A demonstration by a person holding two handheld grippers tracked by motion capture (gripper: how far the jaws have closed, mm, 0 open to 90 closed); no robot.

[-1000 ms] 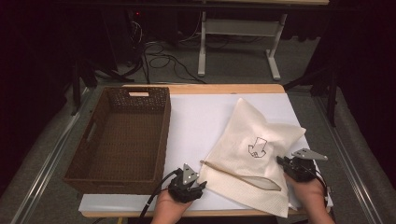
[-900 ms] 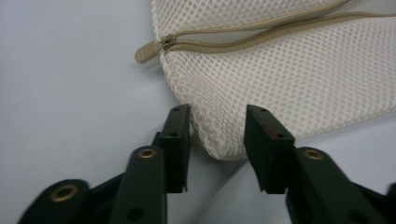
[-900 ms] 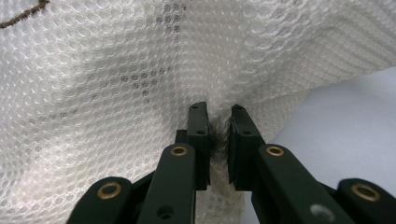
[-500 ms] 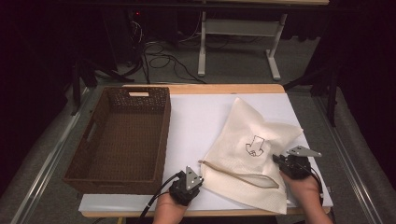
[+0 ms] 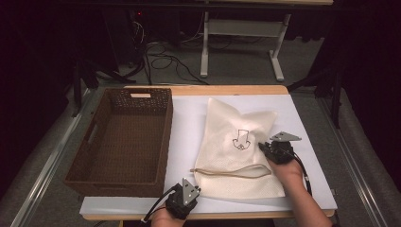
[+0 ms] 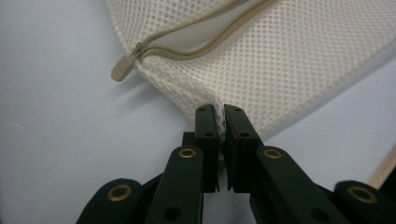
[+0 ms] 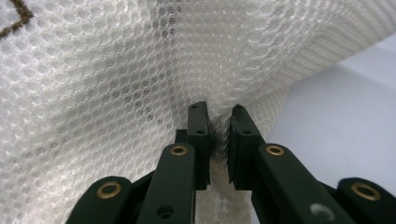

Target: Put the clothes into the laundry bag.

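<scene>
Gripping a cream mesh laundry bag [image 5: 236,151] at two points, a person works it with a pair of hand-held grippers on a white-topped table [image 5: 189,123]. The left gripper [image 6: 220,122] has just closed its jaws on the bag's near left corner, a thin fold of mesh pinched between the pads, just right of the tan zipper pull [image 6: 122,70] in the left gripper view. The right gripper [image 7: 217,128] is clamped on a bunched fold at the bag's right edge, where the fabric puckers around its pads. From above, the bag lies flat on the right half of the table, its narrow end pointing far and its printed arrow emblem [image 5: 241,139] near the middle, with a tan cord [image 5: 231,171] running across its near part. A brown woven basket [image 5: 94,156] sits at the left of the table, apart from the bag, and holds nothing that can be seen. By the look of it, the work is at an early stage: both grips are secured, but the bag rests fully on the table and has yet to be lifted, folded or carried across to the basket, if that is where it is bound.
</scene>
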